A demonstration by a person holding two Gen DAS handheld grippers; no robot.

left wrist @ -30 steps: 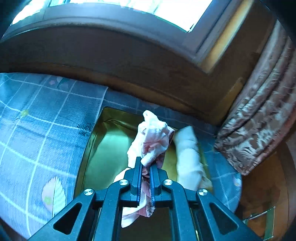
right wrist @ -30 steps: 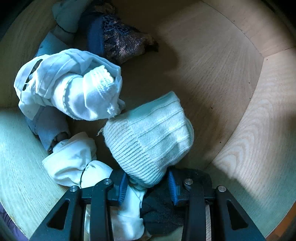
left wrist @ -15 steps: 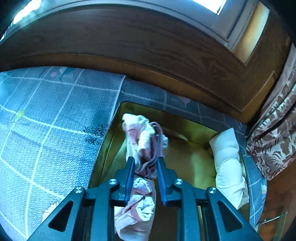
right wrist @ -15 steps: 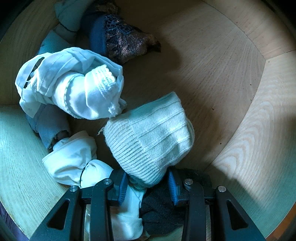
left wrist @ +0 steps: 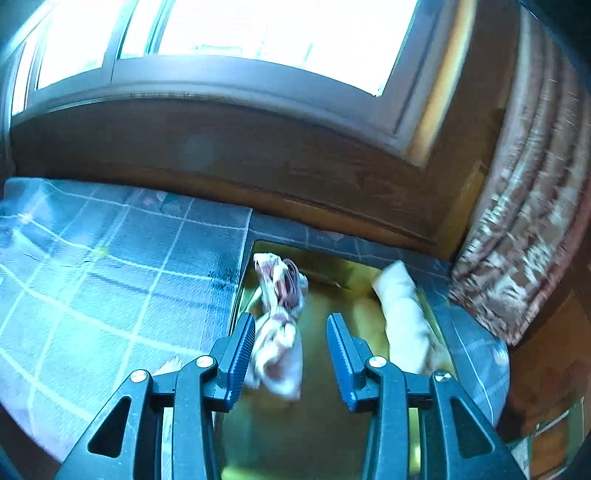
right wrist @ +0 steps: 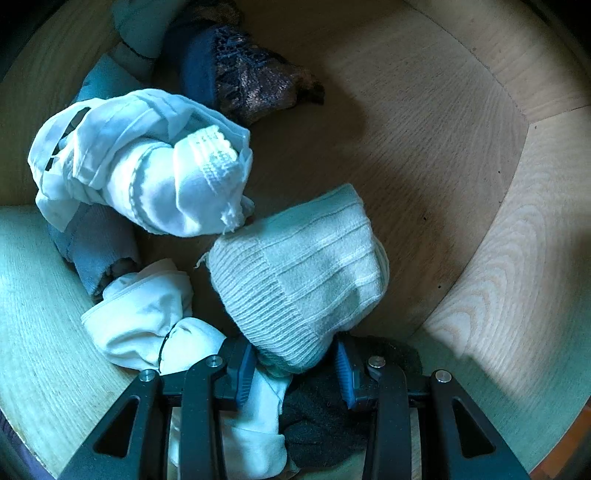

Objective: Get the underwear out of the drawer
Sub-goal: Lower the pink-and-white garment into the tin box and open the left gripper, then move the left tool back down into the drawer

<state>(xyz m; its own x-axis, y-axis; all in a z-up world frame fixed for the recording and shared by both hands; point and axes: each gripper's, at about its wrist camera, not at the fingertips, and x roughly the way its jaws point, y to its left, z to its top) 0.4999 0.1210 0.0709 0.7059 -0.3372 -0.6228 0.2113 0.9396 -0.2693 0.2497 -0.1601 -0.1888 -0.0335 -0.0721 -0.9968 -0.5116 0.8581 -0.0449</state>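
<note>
The right gripper (right wrist: 291,363) is pointing down into the wooden drawer (right wrist: 424,155), its jaws partway closed and pressing on the near end of a pale ribbed knit bundle (right wrist: 299,269) that is filling the gap between them. A dark fabric piece (right wrist: 325,417) is lying under the jaws at 6 o'clock, a white roll (right wrist: 144,314) at 8 o'clock, a larger white bundle with a lace edge (right wrist: 147,166) at 10 o'clock, and a dark lace garment (right wrist: 247,81) beyond it at 11 o'clock. The left gripper (left wrist: 291,358) is hanging above a yellow-green tray (left wrist: 332,306), its jaws opening and holding nothing; the pink-and-white underwear (left wrist: 279,321) is lying in the tray between and beyond the blue pads, no longer pressed. A white rolled bundle (left wrist: 402,310) is lying in the tray at 2 o'clock. The checked blue cloth (left wrist: 110,277) is spreading out at 9 o'clock, with the curtain (left wrist: 524,221) at 3 o'clock and the window (left wrist: 258,33) farthest, at 12.
</note>
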